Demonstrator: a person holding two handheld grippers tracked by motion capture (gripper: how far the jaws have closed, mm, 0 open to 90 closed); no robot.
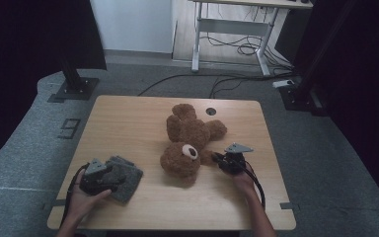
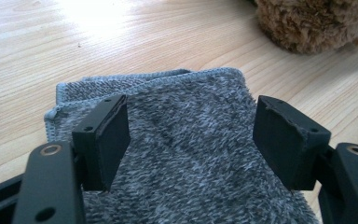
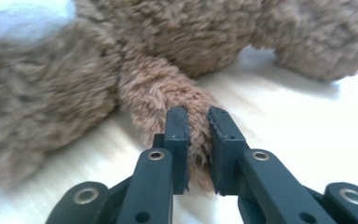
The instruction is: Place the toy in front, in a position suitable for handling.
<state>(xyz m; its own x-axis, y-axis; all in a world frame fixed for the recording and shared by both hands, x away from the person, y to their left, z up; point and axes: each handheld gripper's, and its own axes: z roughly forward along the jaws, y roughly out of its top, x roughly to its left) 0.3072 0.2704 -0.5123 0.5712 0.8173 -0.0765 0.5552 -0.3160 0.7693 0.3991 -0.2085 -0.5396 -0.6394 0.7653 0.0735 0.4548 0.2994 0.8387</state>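
A brown teddy bear [image 1: 190,140] lies on its back in the middle of the wooden table [image 1: 128,118], head toward the front edge. My right gripper [image 1: 220,160] is shut on the bear's arm [image 3: 168,93], whose fur is pinched between the two pads [image 3: 181,140]. A folded grey towel [image 1: 126,175] lies at the front left. My left gripper [image 1: 109,178] rests over the towel [image 2: 186,149] with its jaws wide open and nothing pressed between them. The bear's fur [image 2: 317,23] shows at the far right of the left gripper view.
A round cable hole [image 1: 210,111] sits near the table's far edge behind the bear. Beyond the table stand a desk frame [image 1: 227,29] with cables on the floor and dark stands at both sides.
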